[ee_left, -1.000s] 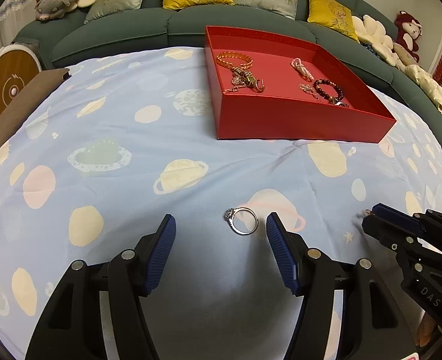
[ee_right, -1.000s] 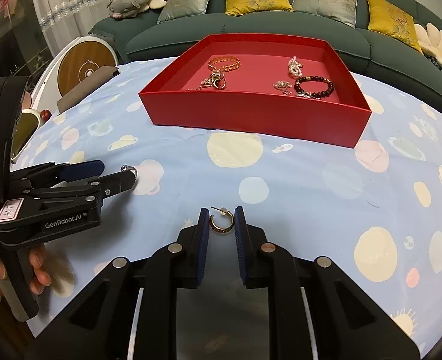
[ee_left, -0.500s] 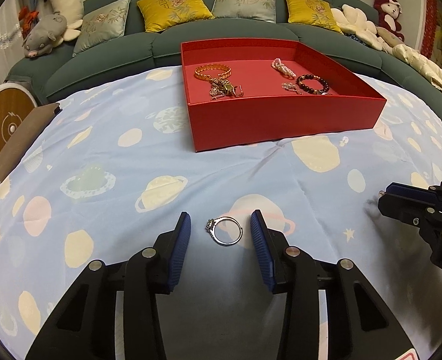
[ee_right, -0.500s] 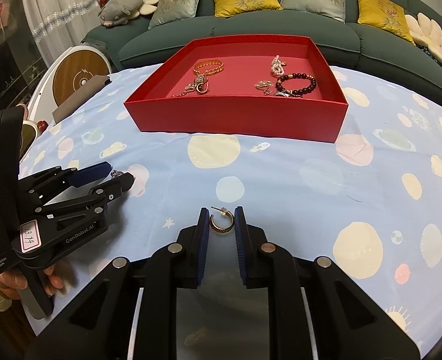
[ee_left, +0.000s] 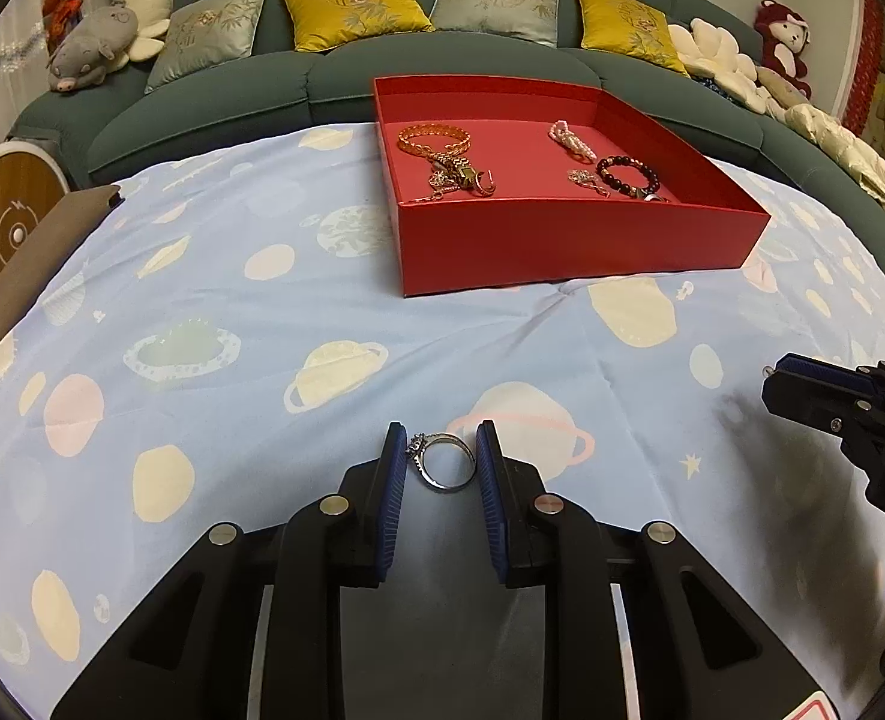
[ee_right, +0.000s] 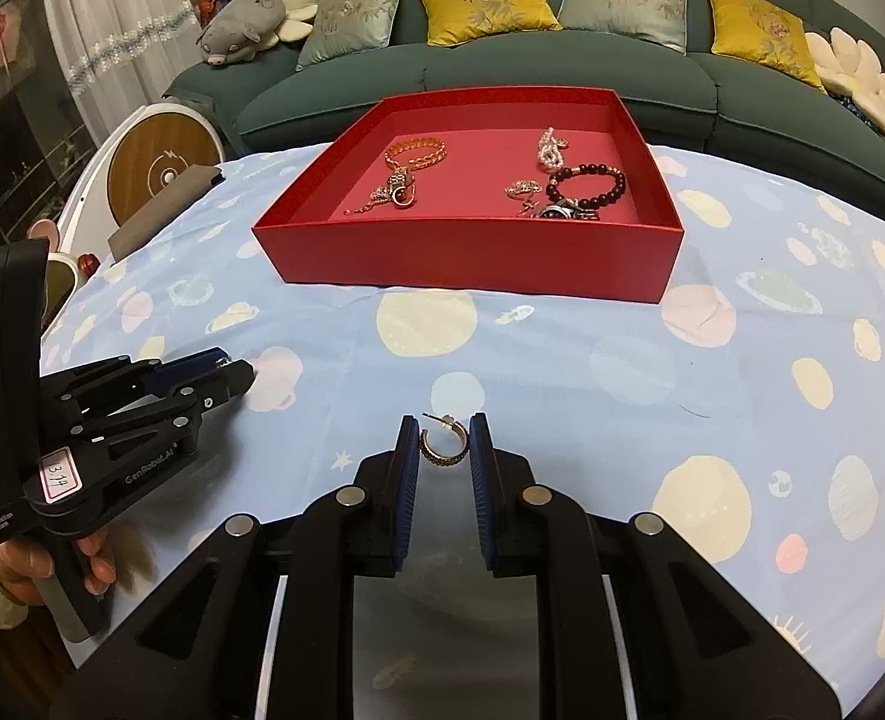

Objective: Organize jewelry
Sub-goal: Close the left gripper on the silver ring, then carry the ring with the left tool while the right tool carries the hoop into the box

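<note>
A silver ring with a stone sits between the blue pads of my left gripper, whose jaws are closing and touch it on both sides, just over the blue planet-print cloth. My right gripper is shut on a gold hoop earring, held a little above the cloth. Each gripper shows in the other's view: the left gripper at the left, the right gripper at the right edge. Behind them the red tray holds a gold bracelet, a dark bead bracelet and other pieces.
A green sofa with yellow and grey cushions and plush toys curves behind the table. A brown board lies on the cloth's left edge beside a round wooden disc. A hand holds the left gripper's handle.
The left jaws have drawn in from wide apart until they meet the ring on both sides. The right gripper keeps the same grip on the earring.
</note>
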Demonstrator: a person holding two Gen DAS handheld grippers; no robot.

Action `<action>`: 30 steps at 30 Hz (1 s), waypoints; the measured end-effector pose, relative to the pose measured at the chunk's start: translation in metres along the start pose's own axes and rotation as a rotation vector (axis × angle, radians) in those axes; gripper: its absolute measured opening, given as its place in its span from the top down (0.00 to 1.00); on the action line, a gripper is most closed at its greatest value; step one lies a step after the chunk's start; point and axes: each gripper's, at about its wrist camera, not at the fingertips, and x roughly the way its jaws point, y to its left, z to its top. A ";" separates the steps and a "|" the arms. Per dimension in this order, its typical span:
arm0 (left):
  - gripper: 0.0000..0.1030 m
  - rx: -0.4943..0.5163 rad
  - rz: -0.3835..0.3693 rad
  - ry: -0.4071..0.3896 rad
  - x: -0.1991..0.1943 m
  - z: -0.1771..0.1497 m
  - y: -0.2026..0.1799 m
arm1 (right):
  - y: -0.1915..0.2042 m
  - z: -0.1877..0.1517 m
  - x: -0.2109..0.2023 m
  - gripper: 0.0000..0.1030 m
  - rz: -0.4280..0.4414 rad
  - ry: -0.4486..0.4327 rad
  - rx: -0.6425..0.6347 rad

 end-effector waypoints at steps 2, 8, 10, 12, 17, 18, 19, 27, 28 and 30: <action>0.80 -0.021 -0.012 -0.003 -0.004 0.003 0.003 | 0.001 0.003 -0.003 0.84 0.003 -0.009 0.000; 0.80 -0.051 -0.034 -0.049 -0.026 0.017 0.001 | 0.011 0.019 -0.020 0.84 0.020 -0.059 -0.007; 0.80 -0.058 -0.041 -0.061 -0.033 0.022 0.000 | 0.014 0.024 -0.025 0.84 0.025 -0.075 -0.005; 0.80 -0.064 -0.044 -0.074 -0.040 0.026 -0.002 | 0.017 0.028 -0.032 0.84 0.029 -0.094 -0.004; 0.80 -0.078 -0.061 -0.106 -0.057 0.039 -0.007 | 0.024 0.037 -0.047 0.84 0.039 -0.133 -0.005; 0.80 -0.080 -0.064 -0.117 -0.061 0.042 -0.009 | 0.026 0.039 -0.050 0.84 0.041 -0.140 -0.006; 0.80 -0.082 -0.066 -0.126 -0.066 0.045 -0.010 | 0.028 0.041 -0.054 0.84 0.042 -0.152 -0.007; 0.80 -0.129 -0.128 -0.171 -0.096 0.078 -0.014 | 0.026 0.071 -0.083 0.84 0.027 -0.246 0.015; 0.80 -0.121 -0.125 -0.187 -0.100 0.084 -0.015 | 0.024 0.075 -0.085 0.84 0.025 -0.257 0.020; 0.80 -0.113 -0.108 -0.219 -0.107 0.093 -0.016 | 0.022 0.081 -0.088 0.84 0.014 -0.274 0.025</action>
